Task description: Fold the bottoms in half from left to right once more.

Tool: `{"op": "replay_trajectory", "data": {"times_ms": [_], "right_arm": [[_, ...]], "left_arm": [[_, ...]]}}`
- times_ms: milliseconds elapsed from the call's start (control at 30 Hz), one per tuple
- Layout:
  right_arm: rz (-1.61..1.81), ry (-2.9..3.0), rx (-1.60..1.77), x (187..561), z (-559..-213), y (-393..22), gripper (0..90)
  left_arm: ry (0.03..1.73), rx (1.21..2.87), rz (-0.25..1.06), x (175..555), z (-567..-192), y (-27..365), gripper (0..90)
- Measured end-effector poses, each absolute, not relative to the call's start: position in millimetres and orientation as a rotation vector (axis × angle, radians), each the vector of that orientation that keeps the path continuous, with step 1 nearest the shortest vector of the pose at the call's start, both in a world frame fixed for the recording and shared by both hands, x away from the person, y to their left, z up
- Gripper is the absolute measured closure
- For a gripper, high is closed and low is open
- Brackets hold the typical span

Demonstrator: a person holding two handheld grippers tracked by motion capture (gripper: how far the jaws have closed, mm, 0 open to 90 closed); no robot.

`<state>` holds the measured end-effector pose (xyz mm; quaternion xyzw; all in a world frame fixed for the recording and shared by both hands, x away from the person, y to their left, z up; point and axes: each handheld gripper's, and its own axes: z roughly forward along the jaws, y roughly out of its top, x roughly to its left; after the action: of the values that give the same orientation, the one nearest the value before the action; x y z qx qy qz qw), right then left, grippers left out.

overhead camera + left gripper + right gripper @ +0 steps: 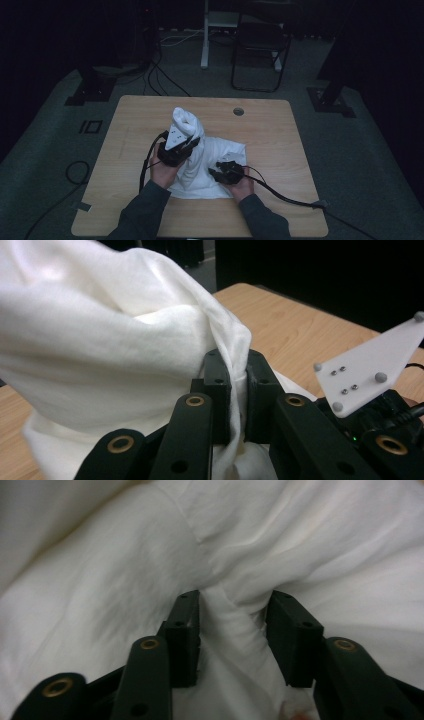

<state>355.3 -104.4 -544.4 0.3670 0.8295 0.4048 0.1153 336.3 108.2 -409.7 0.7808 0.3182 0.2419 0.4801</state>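
High view takes in the whole wooden desk (pixel 280 130), with a round hole (pixel 238 111) near its far edge and a black chair (pixel 260 47) on the floor beyond. A white cloth (pixel 220 150) lies spread near the person's edge, with one part pulled up into a tall twisted bunch. The left gripper (pixel 175 147) holds that raised bunch, and the right gripper (pixel 227 172) sits low on the flat part of the cloth.

Left gripper view adds the grip itself: its fingers (pixel 217 385) are clamped tight on a pinched fold of cloth, with the other gripper's grey plate (pixel 372 367) beside it.

Right gripper view shows its fingers (pixel 185 630) standing apart, a ridge of cloth gathered between them and touching their inner faces; whether they press it I cannot tell.
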Motion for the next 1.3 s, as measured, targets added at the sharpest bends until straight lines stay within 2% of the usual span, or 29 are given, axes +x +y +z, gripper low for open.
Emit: {"op": "replay_trajectory", "data": {"times_ms": [167, 300, 367, 567, 833, 1300], "right_arm": [[1.315, 2.377, 1.090, 344, -527, -136, 52.3], [1.267, 2.310, 1.129, 342, -517, -164, 51.2], [1.240, 2.243, 1.188, 342, -511, -194, 50.1], [1.250, 2.151, 1.256, 340, -506, -224, 48.2], [1.242, 2.135, 1.176, 334, -491, -224, 43.8], [1.377, 2.119, 1.062, 327, -458, -205, 37.9]], "left_arm": [[0.755, 1.932, 0.558, 337, -419, 97, 83.2], [0.739, 1.952, 0.536, 336, -426, 86, 83.2], [0.714, 1.991, 0.522, 334, -435, 69, 83.2], [0.682, 2.073, 0.476, 331, -469, 36, 83.2], [0.665, 2.202, 0.394, 320, -525, 11, 82.9], [0.677, 2.207, 0.383, 323, -529, 8, 82.5]]}}
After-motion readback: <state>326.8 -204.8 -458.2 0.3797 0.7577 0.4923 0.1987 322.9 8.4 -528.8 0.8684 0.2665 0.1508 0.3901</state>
